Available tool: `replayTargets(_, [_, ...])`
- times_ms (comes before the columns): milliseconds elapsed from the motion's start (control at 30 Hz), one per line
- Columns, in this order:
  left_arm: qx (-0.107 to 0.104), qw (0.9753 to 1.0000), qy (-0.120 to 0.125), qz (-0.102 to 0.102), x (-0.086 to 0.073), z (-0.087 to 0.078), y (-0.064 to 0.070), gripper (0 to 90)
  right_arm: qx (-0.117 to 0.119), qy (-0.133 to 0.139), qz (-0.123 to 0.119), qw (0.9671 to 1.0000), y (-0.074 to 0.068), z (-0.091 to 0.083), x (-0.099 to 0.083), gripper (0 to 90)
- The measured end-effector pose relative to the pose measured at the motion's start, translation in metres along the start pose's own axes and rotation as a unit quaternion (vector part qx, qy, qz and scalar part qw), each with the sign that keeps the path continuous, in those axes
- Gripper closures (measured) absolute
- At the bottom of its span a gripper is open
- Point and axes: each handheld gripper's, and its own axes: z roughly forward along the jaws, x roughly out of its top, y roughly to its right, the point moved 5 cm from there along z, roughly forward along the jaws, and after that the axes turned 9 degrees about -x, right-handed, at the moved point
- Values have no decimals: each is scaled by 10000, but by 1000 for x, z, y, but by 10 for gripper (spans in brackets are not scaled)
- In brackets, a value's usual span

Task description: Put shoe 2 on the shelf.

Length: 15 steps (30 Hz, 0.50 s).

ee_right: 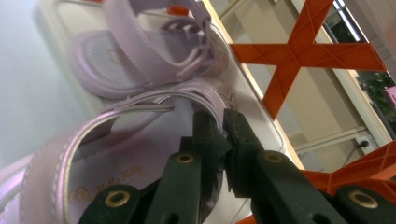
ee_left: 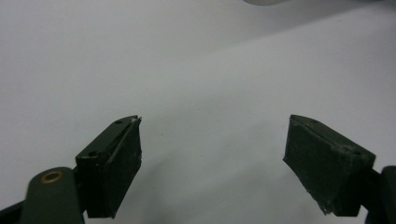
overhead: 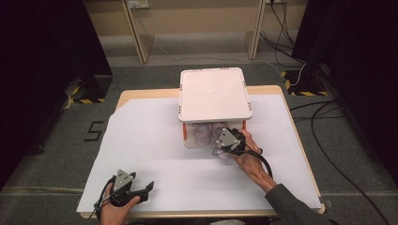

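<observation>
**Packing sandals: one in the box, one at its front**

Clamping a lilac sandal (ee_right: 140, 140) by its strap, right gripper (overhead: 228, 139) at the box (overhead: 214, 93) front (second sandal (ee_right: 140, 51) already inside). Left gripper (ee_left: 212, 154) wide, idle over bench (overhead: 155, 154).

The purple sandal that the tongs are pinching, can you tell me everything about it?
The sandal is pale lilac and looks like shiny faux leather, with white stitching along its straps. Its insole has gold lettering and a small flower-like mark. The right tongs are shut on one curved strap, near a sparkly patch. It lies at the open front of a clear box with orange trim and a white lid, and a second matching sandal sits just behind it.
</observation>
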Motion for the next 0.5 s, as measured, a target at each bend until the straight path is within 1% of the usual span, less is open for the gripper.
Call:
replayTargets(33, [6, 10000, -2, -2, 0, 0, 0, 184, -15, -38, 43, 10000, 0, 3, 0, 840])
replayTargets(67, [5, 10000, 11, -24, 0, 0, 0, 185, -20, -57, 36, 10000, 0, 6, -1, 838])
replayTargets(133, [-2, 10000, 10, 2, 0, 0, 0, 184, -54, -54, 144, 9999, 0, 9, 0, 817])
replayTargets(200, [0, 10000, 9, 2, 0, 0, 0, 184, -88, -87, 227, 9997, 0, 10, 2, 726])
replayTargets(233, [-2, 10000, 5, -6, 0, 0, 0, 184, -94, -81, 344, 9993, -1, 11, 3, 675])
replayTargets(267, [-1, 10000, -1, -4, 0, 0, 0, 184, -101, -81, 423, 9990, 0, 11, 3, 643])
replayTargets(300, [-3, 10000, -1, 0, 0, 0, 0, 184, -45, -104, 499, 9987, -1, 11, 3, 626])
replayTargets(333, [-5, 10000, 2, 5, 0, 0, 0, 184, -46, -101, 565, 9983, 0, 10, 3, 596])
replayTargets(367, [-2, 10000, 12, 7, 0, 0, 0, 184, -52, -110, 578, 9983, 1, 9, 3, 579])
replayTargets(400, [-1, 10000, 24, -5, 0, 0, 0, 185, -9, -110, 600, 9981, 2, 8, 3, 568])
replayTargets(433, [-4, 10000, 27, -5, 0, 0, 0, 184, 92, -140, 662, 9977, 2, 7, 3, 553])
replayTargets(500, [-7, 10000, 6, 6, 0, 0, 0, 185, 116, -169, 723, 9972, 4, 2, 3, 535])
